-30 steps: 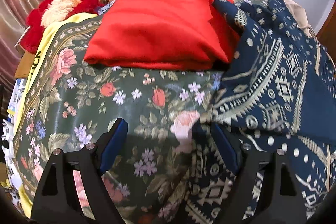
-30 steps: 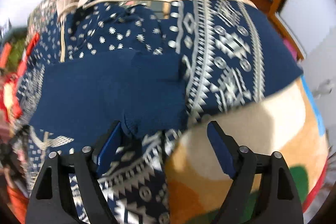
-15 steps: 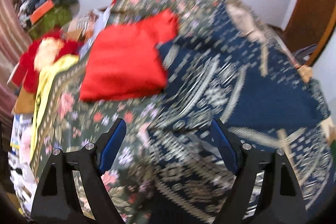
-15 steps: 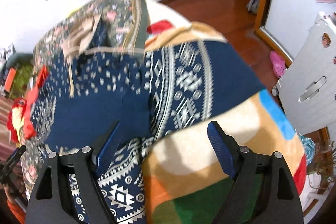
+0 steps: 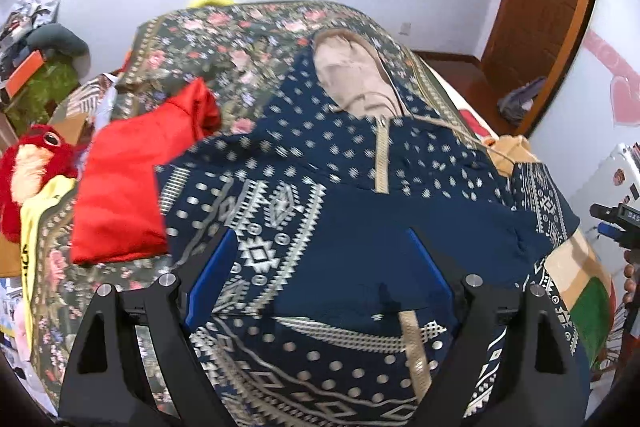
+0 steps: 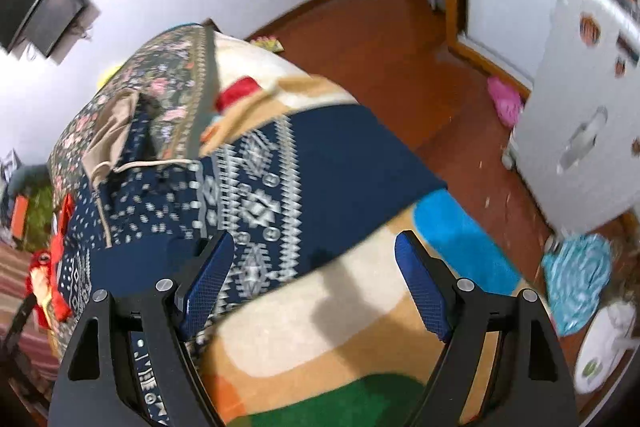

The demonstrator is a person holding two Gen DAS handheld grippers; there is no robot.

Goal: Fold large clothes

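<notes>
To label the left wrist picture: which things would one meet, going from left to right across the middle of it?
Red plush toy → folded red garment → navy patterned hooded garment → the other gripper at the right edge.

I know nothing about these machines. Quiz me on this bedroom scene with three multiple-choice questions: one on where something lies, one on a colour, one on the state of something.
1. Where does the folded red garment lie relative to the navy patterned hoodie in the left claw's view?
A. To its left
B. On top of it
C. To its right

2. What colour is the hoodie's hood lining?
A. Green
B. Beige
C. Black

3. What is the state of the right claw?
A. Shut on the hoodie
C. Shut on a blanket
B. Open, holding nothing

Answers:
1. A, the red garment sits beside the hoodie's left edge.
2. B, the hood's inside is tan.
3. B, its blue pads stand wide apart over the bed.
</notes>
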